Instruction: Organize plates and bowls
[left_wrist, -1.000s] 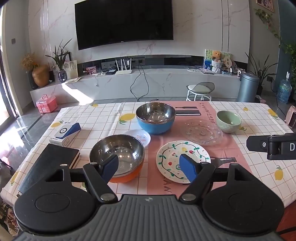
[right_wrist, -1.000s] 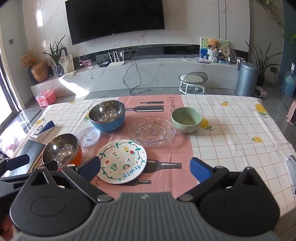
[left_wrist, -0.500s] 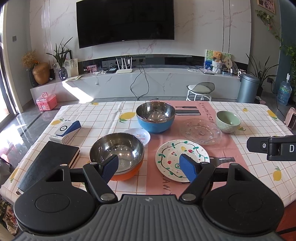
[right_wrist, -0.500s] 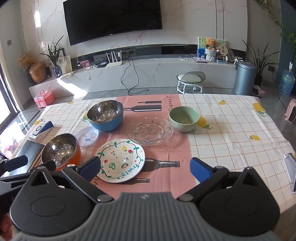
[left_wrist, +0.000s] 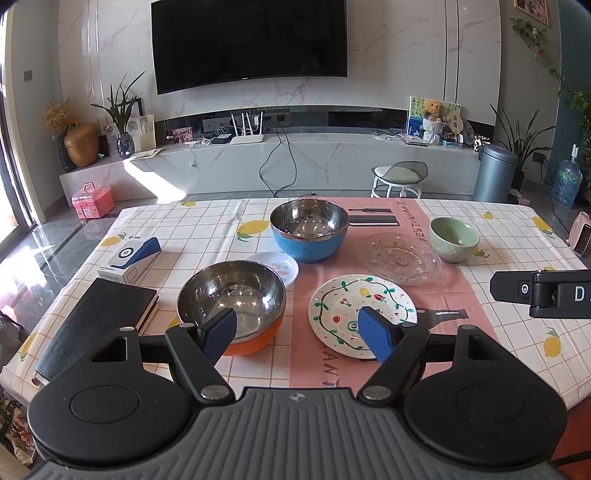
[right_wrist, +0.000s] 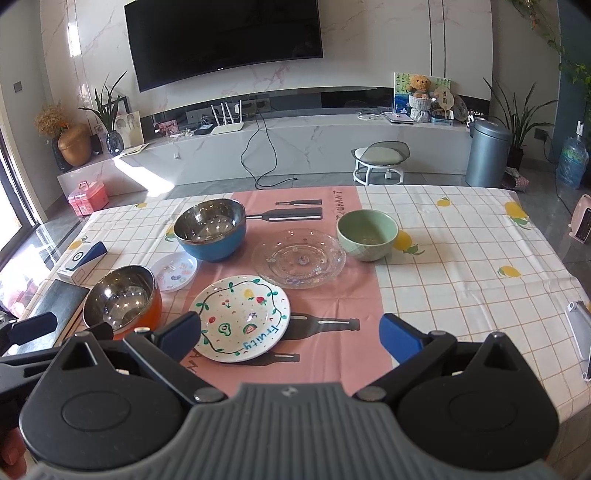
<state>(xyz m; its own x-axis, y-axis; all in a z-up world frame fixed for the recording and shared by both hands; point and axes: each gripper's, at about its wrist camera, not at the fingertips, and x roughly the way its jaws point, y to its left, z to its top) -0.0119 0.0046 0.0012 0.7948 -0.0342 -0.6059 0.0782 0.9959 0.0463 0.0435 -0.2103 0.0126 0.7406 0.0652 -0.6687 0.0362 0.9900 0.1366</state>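
Tabletop (right_wrist: 461, 258) under lemon-check cloth, blue steel bowl (right_wrist: 210, 230) towards far edge, orange steel bowl (right_wrist: 122, 299) near left edge, glass plate (right_wrist: 299, 258) and painted plate (right_wrist: 242, 317) mid-table, green bowl (right_wrist: 367, 234) beside glass plate, small plate (right_wrist: 174, 272) between steel bowls, left gripper (left_wrist: 297, 332) and right gripper (right_wrist: 290, 332) both spread wide, holding nothing, above near edge.

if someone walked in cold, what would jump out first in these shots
Probably the painted fruit plate near the table's front edge, on the pink runner, just ahead of both open grippers, the left gripper and the right gripper. Next, the two shiny steel bowls: an orange bowl at front left and a blue bowl farther back, with a clear glass plate and a green bowl to the right.
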